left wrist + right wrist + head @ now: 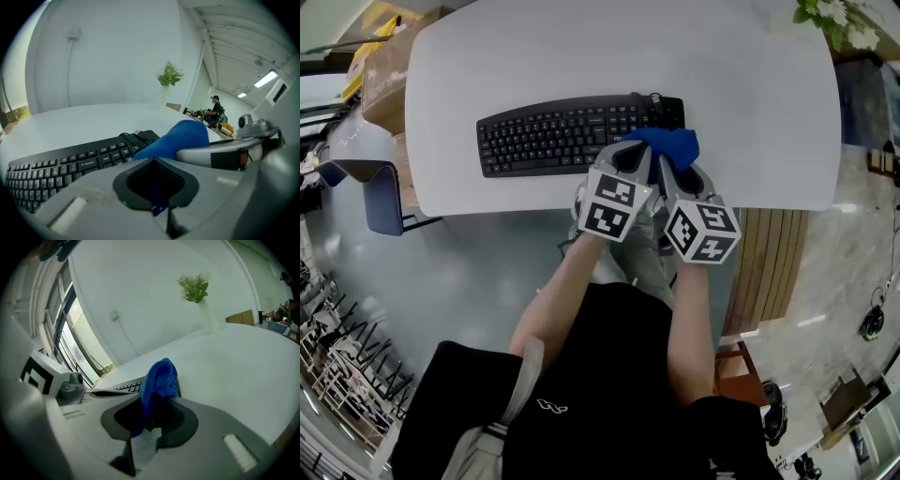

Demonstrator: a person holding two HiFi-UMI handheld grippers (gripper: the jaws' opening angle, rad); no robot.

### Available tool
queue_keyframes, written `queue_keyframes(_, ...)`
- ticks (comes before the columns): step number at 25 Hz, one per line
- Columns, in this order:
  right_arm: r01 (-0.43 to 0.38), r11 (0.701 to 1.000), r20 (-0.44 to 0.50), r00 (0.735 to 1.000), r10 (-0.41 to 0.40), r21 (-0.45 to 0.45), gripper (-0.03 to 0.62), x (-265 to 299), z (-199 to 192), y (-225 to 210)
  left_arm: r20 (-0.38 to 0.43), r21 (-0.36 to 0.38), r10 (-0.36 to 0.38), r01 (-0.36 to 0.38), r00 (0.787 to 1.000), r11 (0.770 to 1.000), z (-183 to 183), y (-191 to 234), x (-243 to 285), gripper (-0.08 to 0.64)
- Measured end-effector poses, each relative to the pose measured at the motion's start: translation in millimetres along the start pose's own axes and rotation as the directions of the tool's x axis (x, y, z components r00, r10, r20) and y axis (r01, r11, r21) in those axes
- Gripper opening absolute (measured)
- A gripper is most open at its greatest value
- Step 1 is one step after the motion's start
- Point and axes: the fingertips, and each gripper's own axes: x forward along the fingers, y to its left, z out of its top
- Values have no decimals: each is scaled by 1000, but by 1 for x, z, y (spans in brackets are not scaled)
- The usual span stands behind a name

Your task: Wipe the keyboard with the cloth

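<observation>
Bright, even indoor light from ceiling strip lamps (266,78) and tall windows (77,333). Soft glare on the glossy floor (469,281). Heavy fisheye bending and dark corners in both gripper views, blurred close to the lens, sharper beyond.

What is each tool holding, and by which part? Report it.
Both hold the blue cloth: left tool pinches a thin edge, right tool a bunched fold.

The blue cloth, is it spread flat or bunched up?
Bunched up: the cloth rises in a crumpled wad from the right tongs, at the right end of the keyboard.
</observation>
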Motion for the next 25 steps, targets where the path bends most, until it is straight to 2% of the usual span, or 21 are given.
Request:
queue_keyframes(10, 14, 999, 23, 1000, -15, 32, 83, -16, 6, -26, 17, 18, -30, 30, 999, 999, 15, -22, 13, -3)
queue_keyframes(14, 81, 996, 27, 996, -82, 38, 83, -23, 7, -45, 21, 18, -75, 74, 997, 997, 18, -37, 16, -3)
queue_keyframes(17, 148, 988, 20, 989, -148, 32, 81, -30, 11, -59, 30, 17, -78, 77, 997, 997, 21, -37, 9, -4)
queue_keyframes(21, 139, 990, 76, 988, -137, -21, 80, -26, 44, -50, 87, -7, -4, 5, 996, 1000, 36, -3, -11, -3)
queue_keyframes(25, 85, 989, 142, 987, -68, -120, 81, -15, 84, -3, 163, -64, 100, -91, 981, 994, 52, 46, -52, -3)
